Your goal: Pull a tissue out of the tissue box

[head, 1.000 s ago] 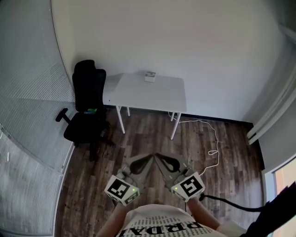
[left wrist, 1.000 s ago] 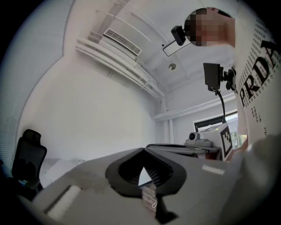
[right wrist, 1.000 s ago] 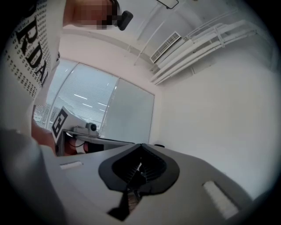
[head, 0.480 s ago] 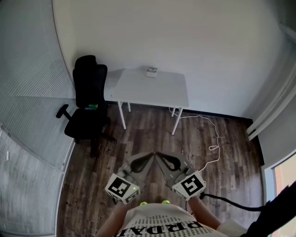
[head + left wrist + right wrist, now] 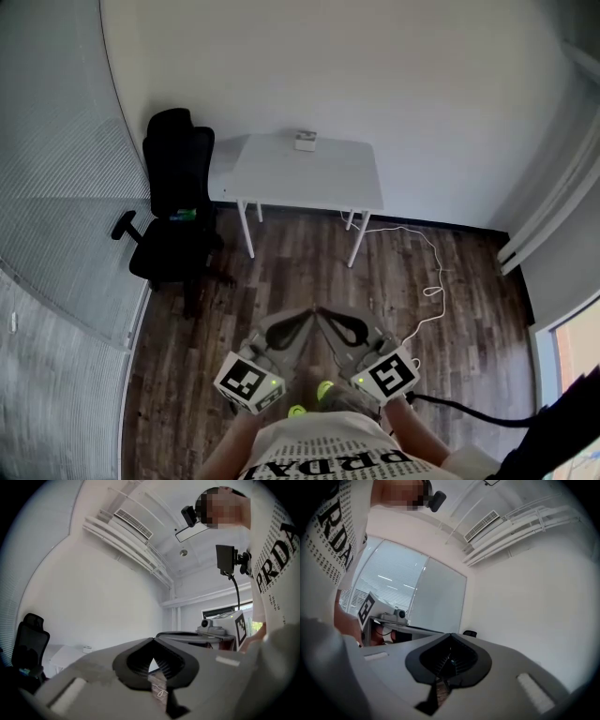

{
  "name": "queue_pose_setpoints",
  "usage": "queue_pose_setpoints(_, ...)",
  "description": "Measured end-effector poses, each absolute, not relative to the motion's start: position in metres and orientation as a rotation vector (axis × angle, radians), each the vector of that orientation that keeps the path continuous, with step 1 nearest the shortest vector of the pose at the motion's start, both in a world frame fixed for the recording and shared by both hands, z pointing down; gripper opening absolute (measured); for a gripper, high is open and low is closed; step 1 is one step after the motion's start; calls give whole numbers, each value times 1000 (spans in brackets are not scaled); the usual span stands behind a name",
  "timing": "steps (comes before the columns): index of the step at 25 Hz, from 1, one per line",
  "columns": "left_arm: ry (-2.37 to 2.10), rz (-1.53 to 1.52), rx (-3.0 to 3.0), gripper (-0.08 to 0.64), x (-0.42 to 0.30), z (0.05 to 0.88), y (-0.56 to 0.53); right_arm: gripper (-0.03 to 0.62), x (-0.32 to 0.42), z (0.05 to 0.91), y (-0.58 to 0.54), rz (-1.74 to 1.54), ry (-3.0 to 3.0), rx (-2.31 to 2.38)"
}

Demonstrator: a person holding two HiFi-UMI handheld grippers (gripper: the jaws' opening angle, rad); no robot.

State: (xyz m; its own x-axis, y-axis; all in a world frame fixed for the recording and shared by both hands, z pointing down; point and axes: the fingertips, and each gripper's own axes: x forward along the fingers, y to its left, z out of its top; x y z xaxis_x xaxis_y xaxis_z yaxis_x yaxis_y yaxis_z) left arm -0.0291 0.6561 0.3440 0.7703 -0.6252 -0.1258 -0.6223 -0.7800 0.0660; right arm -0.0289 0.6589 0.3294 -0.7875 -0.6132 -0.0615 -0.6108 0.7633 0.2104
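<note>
The tissue box (image 5: 305,141) is a small pale box at the far edge of a white table (image 5: 309,178) against the back wall, far ahead of both grippers. In the left gripper view the tissue box (image 5: 87,648) is a tiny speck on the table (image 5: 63,654). My left gripper (image 5: 302,317) and right gripper (image 5: 324,315) are held low, close to my body, over the wood floor. Their tips point inward and nearly meet. Both are shut with nothing between the jaws, as the left gripper (image 5: 153,640) and right gripper (image 5: 451,634) show in their own views.
A black office chair (image 5: 176,220) stands left of the table. A white cable (image 5: 427,281) trails across the floor on the right. Window blinds (image 5: 52,234) run along the left side, and a baseboard unit (image 5: 553,220) along the right wall.
The view has shifted a little toward the table, and shoes with green marks now show under the grippers. Both grippers stay shut in the same pose.
</note>
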Motion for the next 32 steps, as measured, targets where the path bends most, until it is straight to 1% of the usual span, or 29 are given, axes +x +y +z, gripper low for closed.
queue_pose_setpoints(8,-1037,-189,2951,-9,-26,350,628,6,-26,334,631,-349,-2936,1026)
queue_pose_setpoints(16,-1078,-169,2920,-9,-23,350,577,2,-24,334,582,-350,-2966,984)
queue_pose_setpoints(32,-1134,-103,2916,-9,32,347,457,0,33,335,461,-338,-2926,937)
